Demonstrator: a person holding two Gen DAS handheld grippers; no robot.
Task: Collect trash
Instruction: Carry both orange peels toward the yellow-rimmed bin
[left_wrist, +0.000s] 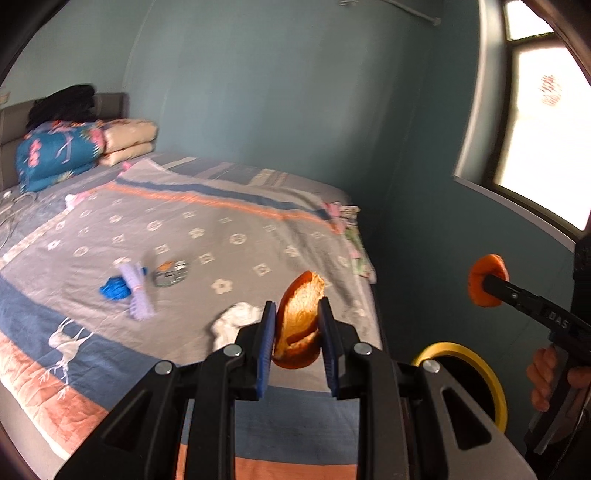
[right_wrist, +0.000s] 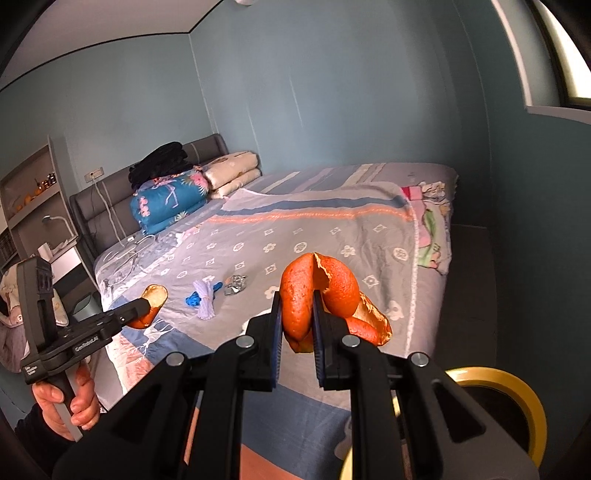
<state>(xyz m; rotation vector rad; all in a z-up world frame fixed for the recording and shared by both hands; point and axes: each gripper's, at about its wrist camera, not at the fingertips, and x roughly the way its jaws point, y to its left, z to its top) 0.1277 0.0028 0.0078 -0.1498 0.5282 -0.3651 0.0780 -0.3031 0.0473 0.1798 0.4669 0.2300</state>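
Observation:
My left gripper (left_wrist: 297, 332) is shut on a curved piece of orange peel (left_wrist: 301, 295), its pale inside facing the camera. In the right wrist view my right gripper (right_wrist: 296, 306) is shut on a larger curled orange peel (right_wrist: 334, 284). Each gripper appears in the other's view, the right gripper (left_wrist: 489, 286) and the left gripper (right_wrist: 144, 307), both held above the bed's near edge. A black bin with a yellow rim (left_wrist: 496, 387) (right_wrist: 532, 398) stands low right. On the bedspread lie a white tissue (left_wrist: 236, 321), a blue scrap (left_wrist: 114, 288), a pale cord bundle (left_wrist: 139, 299) and a foil wrapper (left_wrist: 170, 275).
The bed (right_wrist: 332, 229) fills the middle, with folded quilts (right_wrist: 168, 201) and dark clothes (right_wrist: 159, 162) by the grey headboard. A teal wall runs behind, and a window (left_wrist: 535, 129) is at the right. A shelf and bedside table (right_wrist: 37, 206) stand left. A hand (right_wrist: 74, 402) grips the left handle.

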